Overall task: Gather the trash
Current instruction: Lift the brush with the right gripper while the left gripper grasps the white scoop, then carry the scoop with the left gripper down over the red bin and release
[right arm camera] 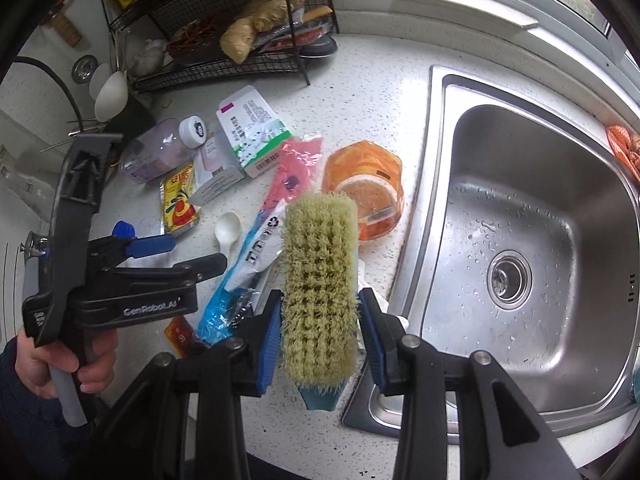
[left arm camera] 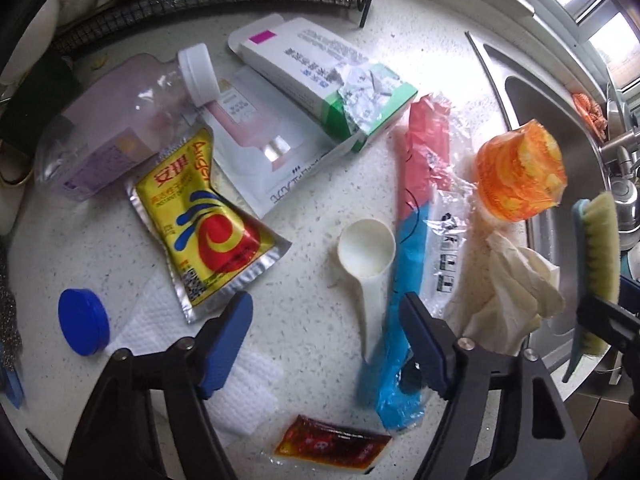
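While the right gripper [right arm camera: 320, 340] is clamping the brush [right arm camera: 320, 280], the left gripper [left arm camera: 326, 344] is hovering open over the white scoop [left arm camera: 366, 256] on the counter [left arm camera: 312, 304] — light, stiff, best pinched at its handle.

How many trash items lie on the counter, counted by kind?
Soft packets and wrappers: 5 (yellow yeast packet, white pouch, red-blue wrapper, orange wrapper, sauce sachet)
Cardboard box: 1
Bottle: 1
Blue cap: 1
Scoop: 1
Total: 9
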`<control>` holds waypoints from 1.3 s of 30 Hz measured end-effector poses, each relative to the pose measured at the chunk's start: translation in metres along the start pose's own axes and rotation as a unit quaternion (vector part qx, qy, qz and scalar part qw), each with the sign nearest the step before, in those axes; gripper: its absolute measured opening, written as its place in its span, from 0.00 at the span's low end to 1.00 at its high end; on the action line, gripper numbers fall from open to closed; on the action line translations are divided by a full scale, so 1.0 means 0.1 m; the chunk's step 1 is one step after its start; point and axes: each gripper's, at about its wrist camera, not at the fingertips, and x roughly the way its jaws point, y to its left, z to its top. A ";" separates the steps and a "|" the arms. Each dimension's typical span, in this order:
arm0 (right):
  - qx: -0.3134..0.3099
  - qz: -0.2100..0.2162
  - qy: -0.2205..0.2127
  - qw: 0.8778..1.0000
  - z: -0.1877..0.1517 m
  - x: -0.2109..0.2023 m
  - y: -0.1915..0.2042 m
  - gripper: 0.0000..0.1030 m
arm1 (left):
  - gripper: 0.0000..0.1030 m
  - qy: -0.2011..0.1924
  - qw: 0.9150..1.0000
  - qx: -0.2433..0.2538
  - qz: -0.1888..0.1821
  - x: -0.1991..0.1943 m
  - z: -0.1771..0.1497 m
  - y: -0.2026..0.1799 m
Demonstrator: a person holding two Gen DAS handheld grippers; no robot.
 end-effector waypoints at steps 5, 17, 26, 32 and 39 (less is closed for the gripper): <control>0.010 0.000 0.006 1.000 -0.01 0.04 -0.07 0.34 | 0.67 -0.002 1.000 0.018 0.017 0.06 0.10 -0.11; 0.018 0.010 0.005 1.000 -0.04 0.02 -0.13 0.34 | 0.10 0.009 0.999 0.044 0.025 0.07 0.14 -0.46; 0.020 0.018 -0.008 1.000 -0.17 -0.11 -0.11 0.34 | 0.10 -0.031 0.998 0.057 0.025 -0.42 -0.19 -0.52; 0.016 0.026 -0.034 0.999 -0.39 -0.33 -0.04 0.34 | 0.10 -0.060 0.995 0.075 0.012 -0.87 -0.51 -0.74; 0.024 0.023 -0.071 0.997 -0.94 -0.75 -0.04 0.34 | 0.10 -0.085 0.990 0.112 -0.003 -1.22 -1.11 -1.17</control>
